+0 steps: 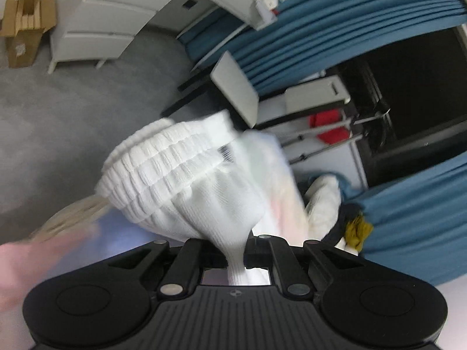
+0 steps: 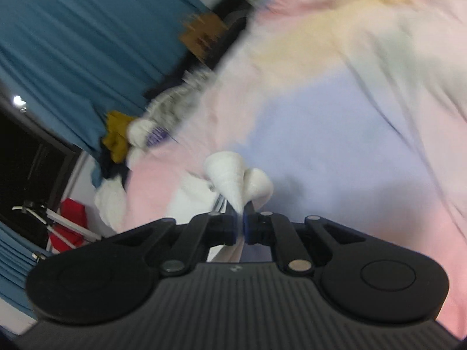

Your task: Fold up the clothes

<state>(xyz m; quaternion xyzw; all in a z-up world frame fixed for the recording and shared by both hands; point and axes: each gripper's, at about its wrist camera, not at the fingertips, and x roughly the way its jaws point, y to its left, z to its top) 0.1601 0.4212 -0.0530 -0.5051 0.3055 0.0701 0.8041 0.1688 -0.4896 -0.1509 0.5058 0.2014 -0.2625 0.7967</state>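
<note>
White ribbed sock (image 1: 175,175) pinched by left tool (image 1: 236,255) | right tool (image 2: 240,221) pinches its other end | mid-fold over pastel sheet (image 2: 335,131) | next: bring ends together

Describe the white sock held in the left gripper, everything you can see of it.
The white sock is a knitted piece with a thick ribbed cuff of stacked ridges and a smoother, finer-knit body. It looks soft and stretchy, like cotton. The left gripper is shut on the smooth part, bunching it into a narrow neck between the fingers, and the rest fans out beyond them, lifted off any surface with the cuff toward the left. Motion blur softens its far edge, so the toe end cannot be made out.
</note>
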